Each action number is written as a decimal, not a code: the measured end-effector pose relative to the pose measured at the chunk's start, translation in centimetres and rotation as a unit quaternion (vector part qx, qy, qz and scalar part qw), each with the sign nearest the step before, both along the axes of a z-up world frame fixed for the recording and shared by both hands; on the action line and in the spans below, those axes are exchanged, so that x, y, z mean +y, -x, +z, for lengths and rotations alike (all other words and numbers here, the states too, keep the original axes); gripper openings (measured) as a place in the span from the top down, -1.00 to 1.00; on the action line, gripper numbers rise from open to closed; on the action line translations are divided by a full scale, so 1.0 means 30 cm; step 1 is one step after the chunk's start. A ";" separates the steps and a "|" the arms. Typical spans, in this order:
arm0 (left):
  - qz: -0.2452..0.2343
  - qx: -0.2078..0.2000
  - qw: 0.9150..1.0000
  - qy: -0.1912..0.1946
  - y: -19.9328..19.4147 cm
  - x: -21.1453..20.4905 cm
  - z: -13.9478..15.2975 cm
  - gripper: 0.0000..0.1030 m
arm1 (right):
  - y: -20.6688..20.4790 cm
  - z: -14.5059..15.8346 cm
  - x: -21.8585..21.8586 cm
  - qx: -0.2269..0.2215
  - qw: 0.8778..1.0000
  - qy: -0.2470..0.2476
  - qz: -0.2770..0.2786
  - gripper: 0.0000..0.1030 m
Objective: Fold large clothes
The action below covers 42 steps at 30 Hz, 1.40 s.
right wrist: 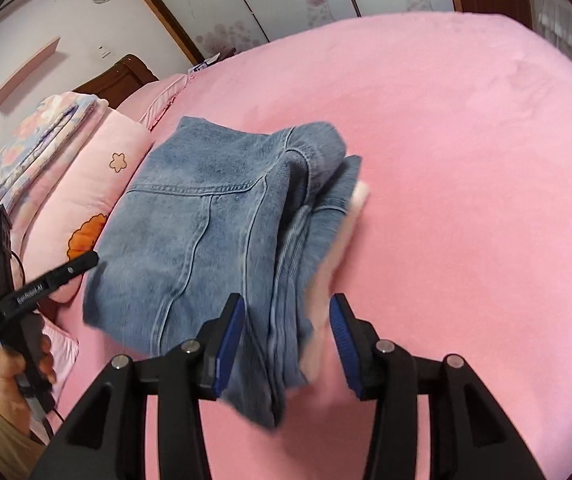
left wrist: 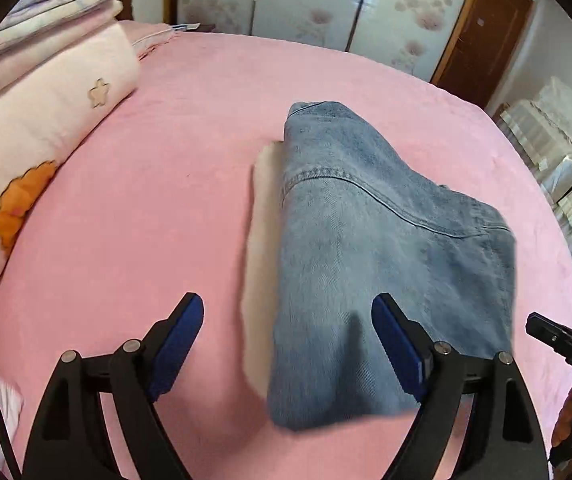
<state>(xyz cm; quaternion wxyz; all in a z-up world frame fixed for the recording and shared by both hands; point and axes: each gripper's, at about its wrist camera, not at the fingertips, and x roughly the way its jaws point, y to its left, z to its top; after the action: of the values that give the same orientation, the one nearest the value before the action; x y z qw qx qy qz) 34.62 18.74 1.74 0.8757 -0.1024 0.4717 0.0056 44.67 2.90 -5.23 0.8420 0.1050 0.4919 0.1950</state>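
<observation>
Nearby, pink pillow [left wrist: 45,152] beside folded jeans [left wrist: 386,248].

My left wrist view looks down and forward along the left tongs [left wrist: 288,344] over the pink bed [left wrist: 173,168], close above the folded jeans [left wrist: 386,248], with the pillow [left wrist: 45,152] at ten o'clock. My right wrist view sits just as close behind the right tongs [right wrist: 288,332], with the same jeans [right wrist: 205,232], bed [right wrist: 466,160] and pillow [right wrist: 97,168] shared, the pillow at nine o'clock.
</observation>
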 end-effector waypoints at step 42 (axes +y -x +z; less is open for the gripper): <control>-0.110 -0.068 0.992 0.005 1.253 -0.749 0.464 -0.99 | 1.152 0.476 -0.381 -0.090 0.991 0.068 -0.067 -0.09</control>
<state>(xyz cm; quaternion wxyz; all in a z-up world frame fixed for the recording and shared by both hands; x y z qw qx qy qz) -2.97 -3.73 15.65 0.9005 -0.0545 0.4197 -0.1002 10.11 -8.54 9.06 0.8991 0.0619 0.4183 0.1130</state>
